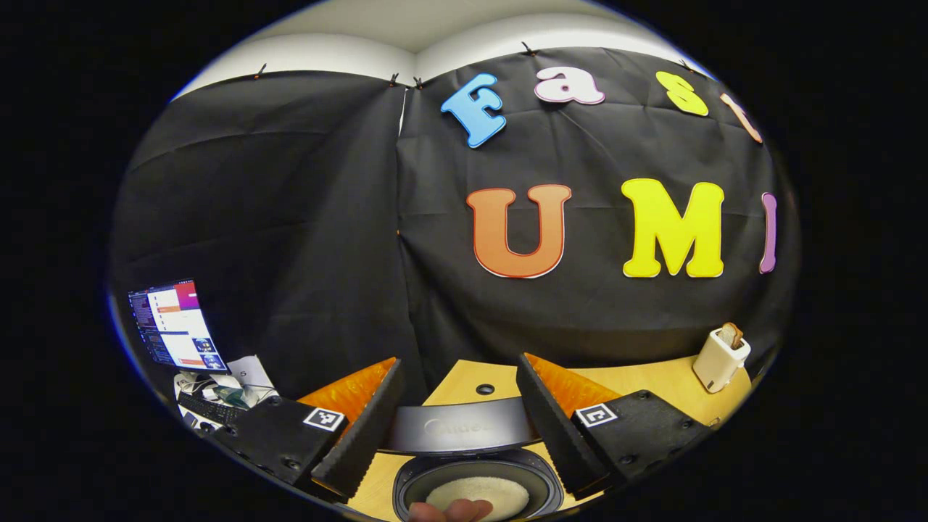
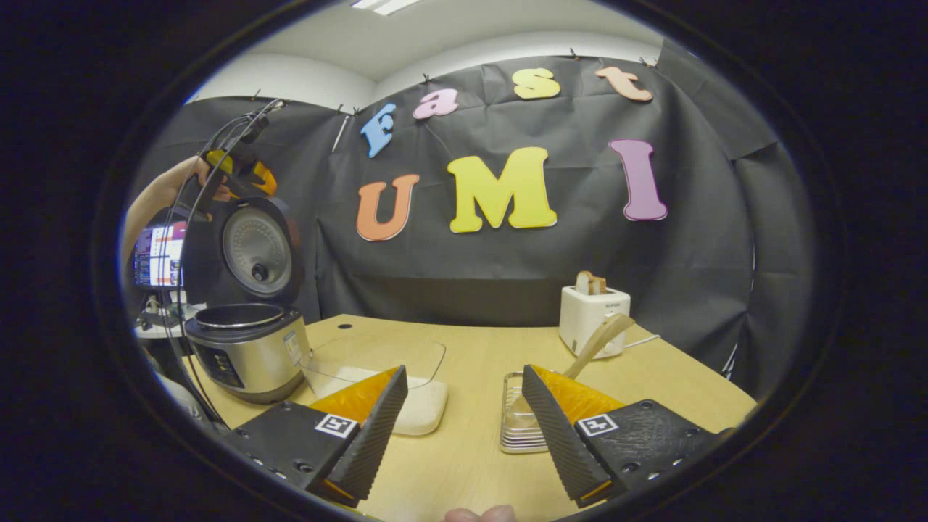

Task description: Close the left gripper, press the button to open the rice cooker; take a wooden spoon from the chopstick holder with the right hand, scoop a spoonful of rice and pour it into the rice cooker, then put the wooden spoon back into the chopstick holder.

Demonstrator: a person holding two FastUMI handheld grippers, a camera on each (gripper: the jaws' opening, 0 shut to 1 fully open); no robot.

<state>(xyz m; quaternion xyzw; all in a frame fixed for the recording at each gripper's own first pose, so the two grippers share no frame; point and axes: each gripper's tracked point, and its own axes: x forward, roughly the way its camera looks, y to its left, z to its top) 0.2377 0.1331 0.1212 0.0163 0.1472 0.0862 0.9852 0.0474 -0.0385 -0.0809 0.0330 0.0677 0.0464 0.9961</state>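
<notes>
Wood tabletop (image 2: 471, 449): light tan, spans lower half of right gripper view; also seen behind the cooker in left gripper view.
Rice cooker (image 2: 246, 348): silver and black, left of frame in right gripper view, lid (image 2: 255, 250) swung up and standing upright, inner pot rim showing. In left gripper view it sits at bottom centre, lid edge just ahead of the tongs, open pot below with white rice (image 1: 478, 495) inside.
Left tongs (image 1: 458, 424): open, fingers spread wide, nothing between them, above the open cooker. In right gripper view this gripper is at upper left, above the cooker lid, held by a hand (image 2: 181, 181), cables trailing down.
Right tongs (image 2: 464, 428): open, wide gap, holding nothing, low over the tabletop at bottom centre.
Rice container (image 2: 384, 380): clear shallow tub with white rice, just right of the cooker, partly behind the near left finger.
Chopstick holder (image 2: 516, 420): clear ribbed holder, centre-right, just beside the right finger.
Wooden spoon (image 2: 598, 341): pale handle leaning up and right out of the holder, tilted; bowl end hidden.
Toaster (image 2: 594, 315): white, right of centre at tabletop back edge, bread slice sticking up; right edge of frame in left gripper view.
Monitor (image 1: 172, 325): lit screen, lower left in left gripper view, clutter below it.
Fingertip: bottom edge of both views, blurred.
</notes>
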